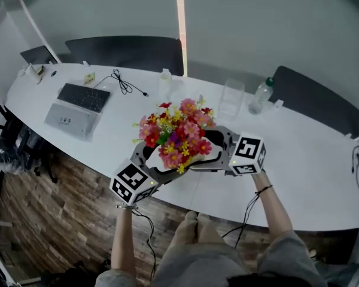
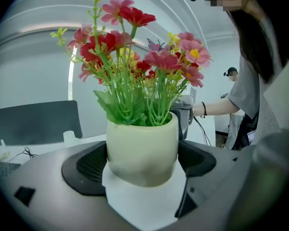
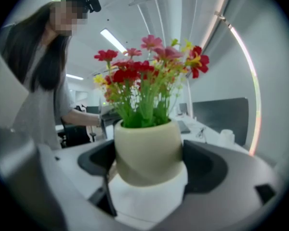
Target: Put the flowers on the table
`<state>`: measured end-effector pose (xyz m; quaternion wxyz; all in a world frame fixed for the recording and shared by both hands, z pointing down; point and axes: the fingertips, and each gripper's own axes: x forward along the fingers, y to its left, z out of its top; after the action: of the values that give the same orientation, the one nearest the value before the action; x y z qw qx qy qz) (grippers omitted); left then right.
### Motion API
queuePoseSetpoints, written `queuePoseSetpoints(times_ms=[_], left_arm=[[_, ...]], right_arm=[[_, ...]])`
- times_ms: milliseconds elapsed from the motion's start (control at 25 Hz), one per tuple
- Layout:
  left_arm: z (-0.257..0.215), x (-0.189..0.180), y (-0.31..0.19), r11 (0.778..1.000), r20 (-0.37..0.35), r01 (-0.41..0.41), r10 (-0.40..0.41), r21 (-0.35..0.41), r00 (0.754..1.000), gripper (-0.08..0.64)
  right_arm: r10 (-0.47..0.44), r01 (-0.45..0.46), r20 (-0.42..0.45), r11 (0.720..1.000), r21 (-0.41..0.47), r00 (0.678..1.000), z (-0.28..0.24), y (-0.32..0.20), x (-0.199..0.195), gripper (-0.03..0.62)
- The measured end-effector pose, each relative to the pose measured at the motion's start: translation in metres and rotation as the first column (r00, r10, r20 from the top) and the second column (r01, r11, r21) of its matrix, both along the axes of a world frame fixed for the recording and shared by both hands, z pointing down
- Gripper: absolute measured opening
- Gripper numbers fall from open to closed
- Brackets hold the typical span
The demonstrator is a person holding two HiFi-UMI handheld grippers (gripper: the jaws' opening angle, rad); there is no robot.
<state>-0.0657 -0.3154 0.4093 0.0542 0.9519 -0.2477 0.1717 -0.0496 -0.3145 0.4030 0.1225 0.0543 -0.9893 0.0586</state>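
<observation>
The flowers point(image 1: 176, 135) stood upright in their pale pot point(image 2: 142, 148) over the counter's point(image 1: 299, 178) near edge; the left gripper's point(image 2: 142, 161) jaws and the right gripper's point(image 3: 149, 163) jaws each gripped the pot from opposite sides; the counter lay straight below.

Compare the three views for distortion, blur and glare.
Head view: the table bows into a curve and a light strip glares on the wall. Left gripper view: round dark border, pot sharp. Right gripper view: same border, flowers slightly soft, ceiling lights glaring.
</observation>
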Motion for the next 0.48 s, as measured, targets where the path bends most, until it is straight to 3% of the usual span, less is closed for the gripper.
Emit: queuePoseSetpoints(times_ms=[480], left_arm=[[0.048, 0.002, -0.038, 0.999, 0.001, 0.041, -0.041, -0.027, 0.999, 0.456]], right_arm=[[-0.033, 0.034, 0.022, 0.998, -0.059, 0.999, 0.049, -0.039, 0.003, 0.430]])
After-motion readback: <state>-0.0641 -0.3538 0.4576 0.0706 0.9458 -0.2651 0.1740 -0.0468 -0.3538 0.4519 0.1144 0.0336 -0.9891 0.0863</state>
